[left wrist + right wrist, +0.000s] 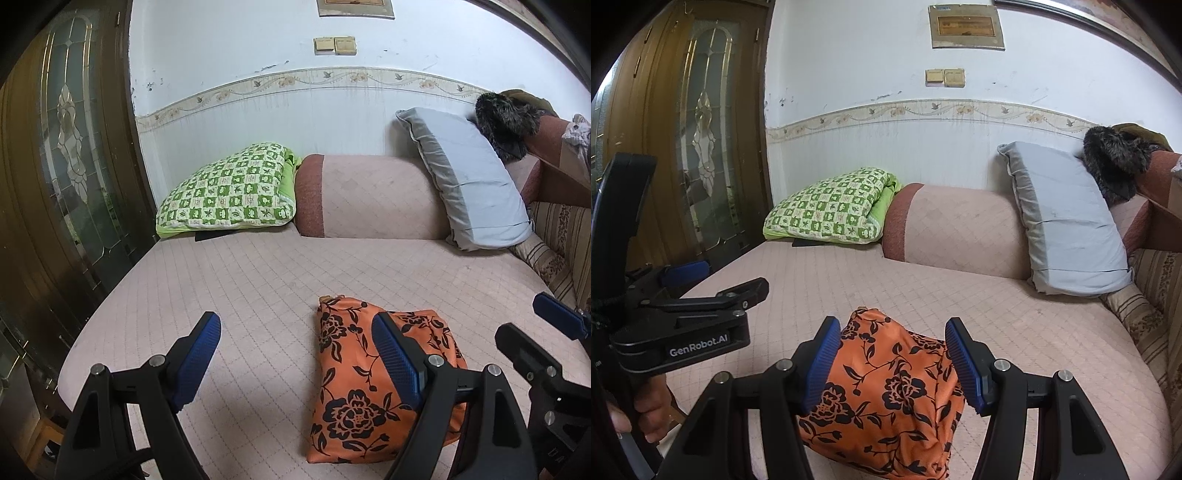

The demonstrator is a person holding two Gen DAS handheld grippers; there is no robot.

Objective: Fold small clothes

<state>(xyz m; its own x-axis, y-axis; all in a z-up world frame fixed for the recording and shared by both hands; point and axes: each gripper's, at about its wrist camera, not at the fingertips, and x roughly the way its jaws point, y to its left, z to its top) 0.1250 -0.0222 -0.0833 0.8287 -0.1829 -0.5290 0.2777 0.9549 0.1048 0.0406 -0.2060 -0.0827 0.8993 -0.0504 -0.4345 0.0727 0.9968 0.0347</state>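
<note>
Right wrist view: orange floral garment (886,387) lies on the bed (1015,325) as a compact, plump bundle, directly between the jaws of the right gripper (890,363). Jaws apart, one blue pad on either side of the cloth; whether the pads touch the fabric I cannot tell. Nothing clamped. The bundle shows tucked edges and no loose sleeves or legs, so it fits either a garment already folded and set down or one lying bunched and waiting to be spread; the pictures do not settle which.

Left wrist view: left gripper (295,354) also has jaws wide apart and holds nothing. The garment (354,391) sits at and beyond its right jaw, mostly outside the gap; bare bed lies between the jaws.

Pose: both grippers are low over the near edge of the bed, pointed toward the far wall, side by side. A hand (646,413) grips the left gripper's handle, seen left of the right jaws.

Probable reason for the straddle: the right gripper is centred on the cloth, the left offset to one flank.
</note>
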